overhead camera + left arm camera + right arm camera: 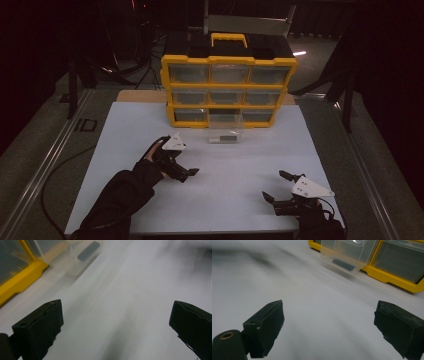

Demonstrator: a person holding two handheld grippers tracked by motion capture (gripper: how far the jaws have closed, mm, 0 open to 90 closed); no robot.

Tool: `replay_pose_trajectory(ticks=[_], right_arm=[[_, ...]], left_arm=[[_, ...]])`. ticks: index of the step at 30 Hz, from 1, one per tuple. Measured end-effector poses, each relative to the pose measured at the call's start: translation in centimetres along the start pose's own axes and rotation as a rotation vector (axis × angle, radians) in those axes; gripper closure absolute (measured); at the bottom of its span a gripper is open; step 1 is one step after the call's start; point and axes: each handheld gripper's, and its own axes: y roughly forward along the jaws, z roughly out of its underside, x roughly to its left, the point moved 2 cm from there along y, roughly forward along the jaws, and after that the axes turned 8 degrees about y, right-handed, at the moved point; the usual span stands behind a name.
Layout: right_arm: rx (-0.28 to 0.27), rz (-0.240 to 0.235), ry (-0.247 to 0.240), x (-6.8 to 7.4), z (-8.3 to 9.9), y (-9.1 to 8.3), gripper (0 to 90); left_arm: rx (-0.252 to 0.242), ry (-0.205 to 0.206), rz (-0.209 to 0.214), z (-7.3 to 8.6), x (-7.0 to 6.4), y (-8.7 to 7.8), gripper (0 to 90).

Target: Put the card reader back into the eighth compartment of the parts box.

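A yellow organizer (227,90) with clear drawers stands at the back of the white tabletop (235,170). Its bottom middle drawer (225,131) is pulled out forward and holds a small dark flat piece (224,138). My left gripper (186,173) is open, low over the table, left of and nearer than the drawer. My right gripper (276,185) is open near the front right edge. In the left gripper view the drawer (75,258) and dark piece (88,251) lie far ahead. The right gripper view shows the drawer (347,253) and piece (343,265) beyond empty jaws.
The organizer has a yellow carry handle (229,40) on its black top. Its yellow frame (22,277) (392,275) borders both gripper views. Dark floor, cables and stand legs surround the table. A metal rail (45,165) runs along the left side.
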Motion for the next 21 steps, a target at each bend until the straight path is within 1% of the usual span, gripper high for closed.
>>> replay_pose_trajectory(ticks=[4, 7, 9, 11, 12, 14, 17, 21], right_arm=[[0.002, 0.000, -0.004, 0.0, 0.0, 0.0, 9.0], [0.003, 0.002, -0.007, 0.0, 0.0, 0.1, 9.0], [0.004, 0.003, -0.006, 0.0, 0.0, 0.1, 9.1], [0.004, 0.003, -0.005, 0.0, 0.0, 0.1, 9.0], [0.004, 0.002, -0.005, 0.0, 0.0, 0.1, 9.1], [0.006, 0.004, -0.005, 0.0, 0.0, 0.1, 9.0], [0.005, 0.003, -0.005, 0.1, 0.0, 0.1, 9.1], [0.009, 0.003, -0.005, 0.0, 0.1, 0.2, 9.1]], left_arm=[[-0.007, 0.000, 0.011, 1.3, -0.6, -0.1, 0.0], [-0.015, -0.005, 0.012, 2.3, -1.1, -0.3, 0.0], [-0.010, -0.011, 0.015, 3.0, -1.3, -0.4, 0.0], [-0.004, -0.008, 0.014, 3.8, -1.5, -0.5, 0.0], [-0.003, -0.014, 0.015, 4.1, -1.6, -0.7, 0.0], [-0.013, -0.017, 0.008, 4.6, -1.8, -0.9, 0.0], [-0.026, -0.036, 0.001, 5.5, -2.1, -1.3, 0.0], [-0.025, -0.038, -0.007, 6.7, -2.6, -1.7, 0.0]])
